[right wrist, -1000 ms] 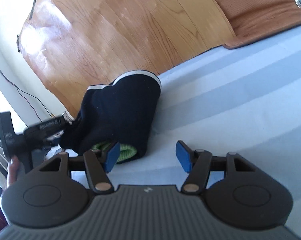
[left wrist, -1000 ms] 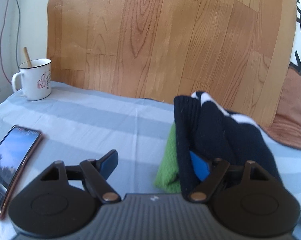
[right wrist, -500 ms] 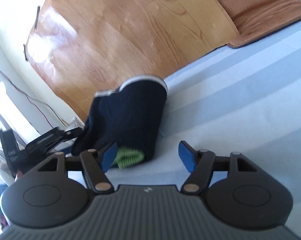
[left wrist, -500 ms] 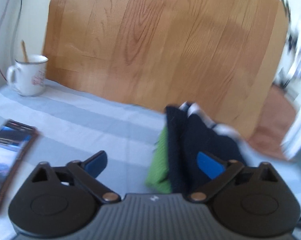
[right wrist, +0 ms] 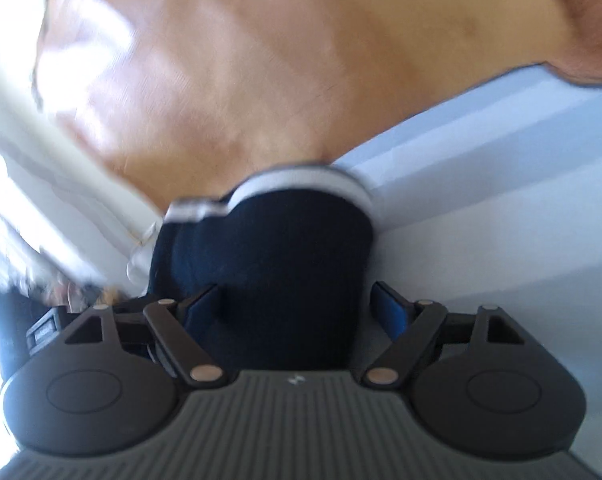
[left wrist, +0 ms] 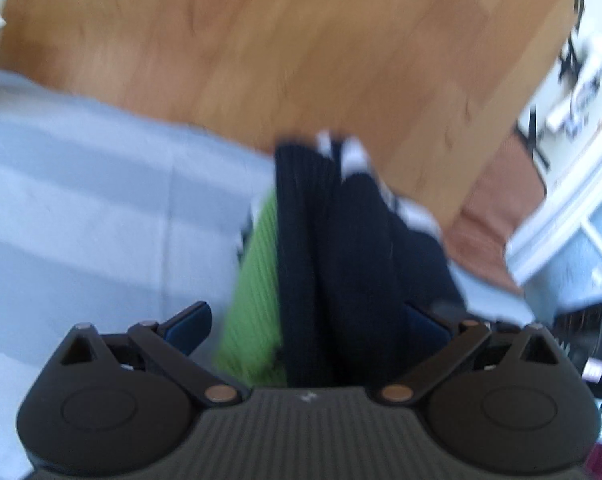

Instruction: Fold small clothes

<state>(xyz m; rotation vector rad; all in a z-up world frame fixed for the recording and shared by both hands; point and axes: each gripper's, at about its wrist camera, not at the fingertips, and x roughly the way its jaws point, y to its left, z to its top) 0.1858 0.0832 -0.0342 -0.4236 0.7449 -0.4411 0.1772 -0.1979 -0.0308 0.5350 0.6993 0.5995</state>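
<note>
Wood-grain board (left wrist: pixel 301 60) backs the striped cloth (left wrist: pixel 81 200); folded navy garment (right wrist: pixel 269 264) lies between both grippers' spread, still-widening right jaws.

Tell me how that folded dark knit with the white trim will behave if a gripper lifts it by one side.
The dark knit is soft ribbed cloth, so it will likely sag and flop rather than hold its shape. Its folded layers sit loose, with a green piece tucked alongside, so a one-sided lift probably opens the fold. It looks light for its bulk, and unlikely to slip from the pads.
</note>
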